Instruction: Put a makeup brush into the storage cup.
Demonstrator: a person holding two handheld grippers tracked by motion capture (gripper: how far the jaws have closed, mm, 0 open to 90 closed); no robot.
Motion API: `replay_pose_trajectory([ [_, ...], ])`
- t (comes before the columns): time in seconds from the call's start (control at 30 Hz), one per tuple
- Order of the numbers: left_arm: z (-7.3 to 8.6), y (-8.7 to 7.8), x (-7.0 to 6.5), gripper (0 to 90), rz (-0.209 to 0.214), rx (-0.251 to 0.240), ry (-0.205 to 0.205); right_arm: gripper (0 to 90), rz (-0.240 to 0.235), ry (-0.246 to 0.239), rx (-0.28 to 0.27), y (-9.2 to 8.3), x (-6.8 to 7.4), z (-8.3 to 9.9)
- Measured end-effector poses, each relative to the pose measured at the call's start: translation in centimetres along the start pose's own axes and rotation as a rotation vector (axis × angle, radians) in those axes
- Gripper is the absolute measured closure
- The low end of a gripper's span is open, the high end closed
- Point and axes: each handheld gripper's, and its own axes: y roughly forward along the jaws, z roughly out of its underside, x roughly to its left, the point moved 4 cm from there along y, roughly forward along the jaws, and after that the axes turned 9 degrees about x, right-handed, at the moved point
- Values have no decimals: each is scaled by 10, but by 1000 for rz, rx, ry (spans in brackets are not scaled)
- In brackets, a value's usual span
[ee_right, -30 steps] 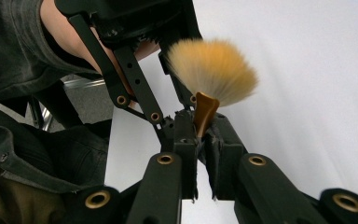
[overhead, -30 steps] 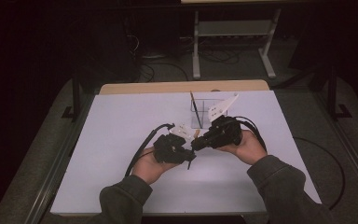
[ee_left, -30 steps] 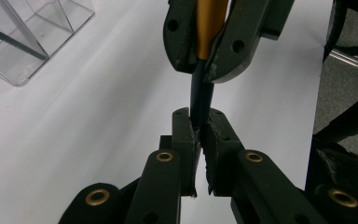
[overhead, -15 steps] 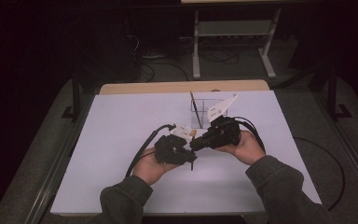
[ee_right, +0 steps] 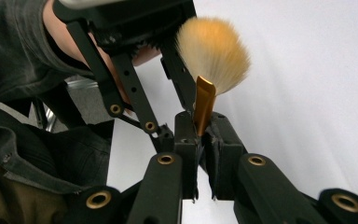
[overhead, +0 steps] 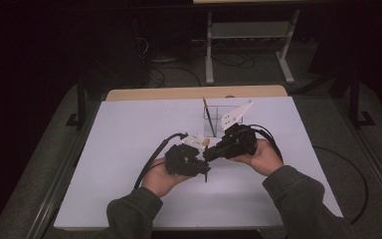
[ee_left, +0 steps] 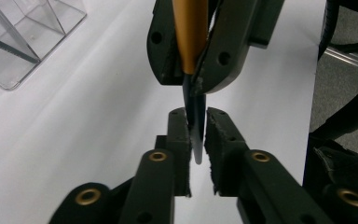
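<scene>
We've got a makeup brush (ee_right: pixel 204 105) passed between both grippers just above the white table (overhead: pixel 129 134). The right gripper (ee_right: pixel 200 130) is clamped tight on the gold ferrule, fluffy bristles fanned out past its jaws. The left gripper (ee_left: pixel 196 128) has the dark handle between its jaws — they've just been easing open, so a sliver of gap shows on each side. A clear acrylic holder (overhead: pixel 218 119) stands just behind the hands.
</scene>
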Motion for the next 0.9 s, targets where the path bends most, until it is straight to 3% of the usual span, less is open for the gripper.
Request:
replay_pose_trajectory([
  [0.37, 9, -4, 2, 717, -7, -23, -29, 829, 27, 6, 46, -2, -4, 6],
  [0.9, 25, -12, 8, 697, -23, -24, -33, 829, 85, 17, 96, -12, -11, 12],
])
